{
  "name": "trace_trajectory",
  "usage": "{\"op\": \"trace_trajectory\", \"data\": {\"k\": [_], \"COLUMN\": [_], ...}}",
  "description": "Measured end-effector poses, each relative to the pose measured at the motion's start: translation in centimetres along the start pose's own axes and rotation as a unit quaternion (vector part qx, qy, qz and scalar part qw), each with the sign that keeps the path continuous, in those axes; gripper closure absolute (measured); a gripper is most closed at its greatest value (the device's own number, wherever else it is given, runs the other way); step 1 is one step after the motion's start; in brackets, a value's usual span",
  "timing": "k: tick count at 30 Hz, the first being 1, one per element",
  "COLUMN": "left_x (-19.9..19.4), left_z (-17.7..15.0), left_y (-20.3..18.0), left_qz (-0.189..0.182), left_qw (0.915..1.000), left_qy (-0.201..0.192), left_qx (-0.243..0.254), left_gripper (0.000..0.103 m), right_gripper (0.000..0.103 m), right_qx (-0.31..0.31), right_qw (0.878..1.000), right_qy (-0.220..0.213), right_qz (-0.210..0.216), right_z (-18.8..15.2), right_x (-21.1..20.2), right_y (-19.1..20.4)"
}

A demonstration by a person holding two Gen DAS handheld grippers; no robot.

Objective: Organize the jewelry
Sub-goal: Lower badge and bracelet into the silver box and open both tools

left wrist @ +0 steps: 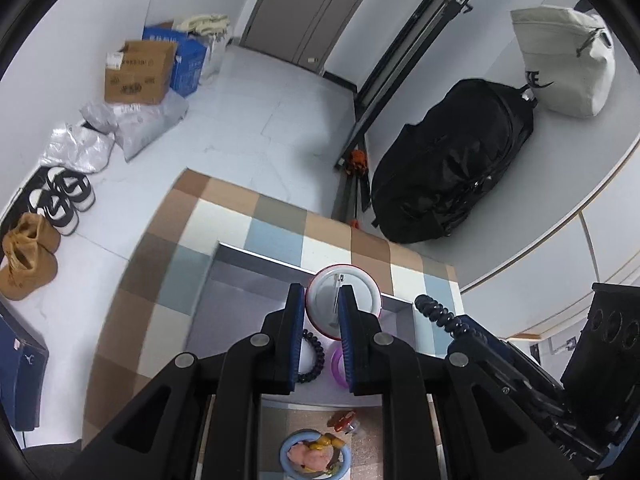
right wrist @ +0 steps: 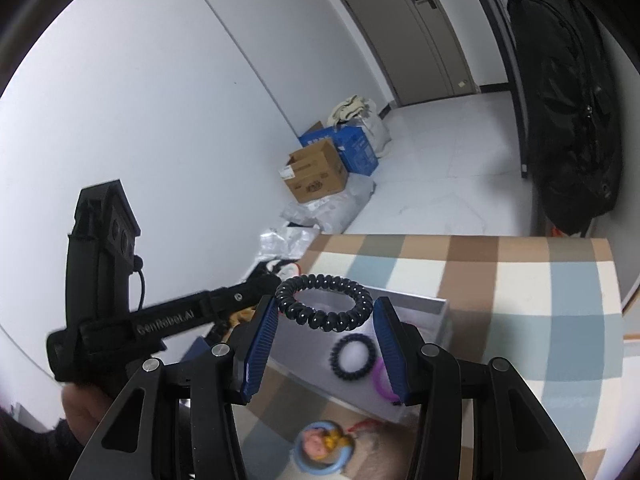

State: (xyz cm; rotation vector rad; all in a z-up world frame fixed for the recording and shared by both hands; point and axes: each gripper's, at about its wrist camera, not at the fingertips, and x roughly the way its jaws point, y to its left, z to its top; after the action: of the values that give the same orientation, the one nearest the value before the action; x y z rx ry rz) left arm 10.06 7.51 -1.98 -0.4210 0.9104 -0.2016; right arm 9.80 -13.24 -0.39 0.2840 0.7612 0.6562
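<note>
My right gripper (right wrist: 325,309) is shut on a black spiral hair tie (right wrist: 324,302) and holds it above the grey box (right wrist: 412,304). In the box lie another black spiral tie (right wrist: 353,357) and a purple ring (right wrist: 378,380). My left gripper (left wrist: 319,303) is shut on a round white lid with a pink rim (left wrist: 326,294), held above the same grey box (left wrist: 232,276). The black tie (left wrist: 314,354) and purple ring (left wrist: 337,366) show below it. The right gripper's tie (left wrist: 434,310) appears at the right of the left wrist view.
The box sits on a checked cloth (left wrist: 180,240). A blue dish with pink and yellow pieces (left wrist: 314,454) and a red item (left wrist: 342,420) lie near me. A black backpack (left wrist: 452,160), cardboard boxes (left wrist: 138,72) and shoes (left wrist: 64,196) stand around on the floor.
</note>
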Motion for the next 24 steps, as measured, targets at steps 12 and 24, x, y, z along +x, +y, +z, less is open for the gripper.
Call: {"op": "trace_trajectory", "data": {"k": [12,24], "left_x": [2.3,2.6], "left_z": [0.0,0.0], "left_y": [-0.5,-1.6], "left_qz": [0.002,-0.023], "left_qw": [0.9994,0.9986], "left_qy": [0.034,0.044], "left_qx": [0.007,0.022], "left_gripper": [0.091,0.071], "right_gripper": [0.055,0.041], "right_qx": [0.028,0.029], "right_qw": [0.999,0.999], "right_qy": [0.03,0.029], "right_qz": [-0.011,0.001], "right_z": [0.1,0.2], "right_x": [1.7,1.8], "right_y": [-2.4,-2.4]}}
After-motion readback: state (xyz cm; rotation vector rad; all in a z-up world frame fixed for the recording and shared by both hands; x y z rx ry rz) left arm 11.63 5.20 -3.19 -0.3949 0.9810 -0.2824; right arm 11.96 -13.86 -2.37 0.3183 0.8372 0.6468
